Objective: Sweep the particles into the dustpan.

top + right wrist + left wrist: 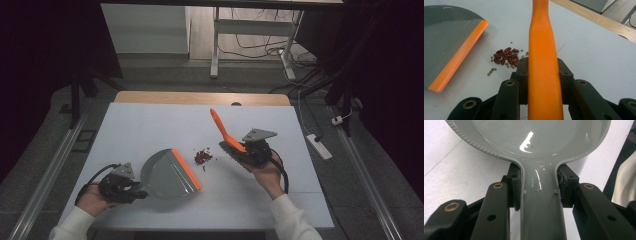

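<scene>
Nearest the person, the left tool [131, 186] pinches the grey handle of the dustpan [170, 174], jaws pressed on either side of it; the pan lies on the white bench [150, 125] with its orange lip [186, 169] facing the spill. The right tool [250, 151] is clamped on the orange handle of the brush [227, 137], whose dark bristle head sits low to the bench while the handle slants up and away. Between the two, just off the lip, lies a small heap of red beans [202, 156]. My guess is a sweep into the pan comes next — and the risk is scatter: a fast or high stroke could send beans past the lip or under it if the pan's edge lifts, and the smooth handle might twist in the right tool's grip. The right gripper view shows what the high view blurs — tiny greenish grains [492, 70] strewn around the beans, easy to leave behind. The left gripper view shows the pan's inside [529, 135] glossy and bare, and both jaws seated snugly against the handle [540, 202]
</scene>
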### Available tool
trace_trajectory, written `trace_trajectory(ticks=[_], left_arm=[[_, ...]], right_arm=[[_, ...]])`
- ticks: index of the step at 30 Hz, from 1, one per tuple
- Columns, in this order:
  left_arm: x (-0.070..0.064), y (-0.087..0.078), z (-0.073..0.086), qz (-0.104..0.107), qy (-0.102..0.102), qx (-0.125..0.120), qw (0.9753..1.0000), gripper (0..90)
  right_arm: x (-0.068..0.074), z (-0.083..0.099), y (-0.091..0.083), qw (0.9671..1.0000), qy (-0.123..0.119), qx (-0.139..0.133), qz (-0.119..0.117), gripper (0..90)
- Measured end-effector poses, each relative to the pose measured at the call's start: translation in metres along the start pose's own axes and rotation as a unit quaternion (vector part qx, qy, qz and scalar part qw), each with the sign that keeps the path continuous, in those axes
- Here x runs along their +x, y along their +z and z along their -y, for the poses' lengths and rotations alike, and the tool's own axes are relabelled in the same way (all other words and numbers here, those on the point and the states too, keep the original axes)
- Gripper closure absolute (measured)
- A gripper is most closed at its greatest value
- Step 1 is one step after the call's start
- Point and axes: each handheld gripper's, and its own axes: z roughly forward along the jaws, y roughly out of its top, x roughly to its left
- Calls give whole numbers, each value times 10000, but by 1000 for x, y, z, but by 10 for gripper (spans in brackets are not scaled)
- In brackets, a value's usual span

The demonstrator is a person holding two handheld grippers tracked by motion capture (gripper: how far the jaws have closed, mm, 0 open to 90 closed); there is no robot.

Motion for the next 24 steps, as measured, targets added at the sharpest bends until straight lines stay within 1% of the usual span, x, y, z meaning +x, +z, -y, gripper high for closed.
trace_trajectory(ticks=[3, 4, 6, 8, 9, 10, 11, 12, 15, 19, 20, 22, 24], left_arm=[[0, 3, -2, 11, 33, 45, 10000, 619], [1, 4, -4, 15, 42, 70, 10000, 619], [1, 6, -7, 47, 41, 75, 10000, 619], [1, 7, -10, 51, 97, 113, 9999, 619], [2, 8, -12, 68, 123, 123, 9998, 619], [2, 9, -14, 90, 120, 111, 9998, 619], [4, 10, -19, 106, 149, 159, 9997, 619], [4, 10, -19, 106, 149, 159, 9997, 619], [7, 12, -24, 110, 191, 287, 9993, 619], [8, 13, -22, 82, 154, 300, 9994, 619], [8, 12, -22, 87, 172, 303, 9994, 619], [7, 12, -20, 96, 156, 267, 9995, 619], [6, 12, -20, 81, 161, 284, 9994, 618]], right_arm=[[0, -2, 5, 10000, -42, 28, -21, 700], [-1, -4, 10, 10000, -46, 46, -33, 700], [-2, -6, 15, 10000, -13, 39, -53, 700], [-3, -7, 18, 10000, 3, 46, -41, 700], [-6, -11, 25, 10000, 23, 55, -38, 700], [-7, -13, 28, 10000, 52, 46, -43, 700], [-7, -16, 31, 10000, 69, 28, -55, 700], [-7, -16, 31, 10000, 69, 28, -55, 700], [-9, -26, 44, 9999, 86, -22, -67, 700], [-9, -29, 52, 10000, 64, -4, -52, 700], [-10, -30, 58, 9999, 106, 28, -74, 700], [-9, -30, 61, 9999, 100, 53, -59, 700], [-8, -29, 67, 9999, 95, 118, -70, 700]])
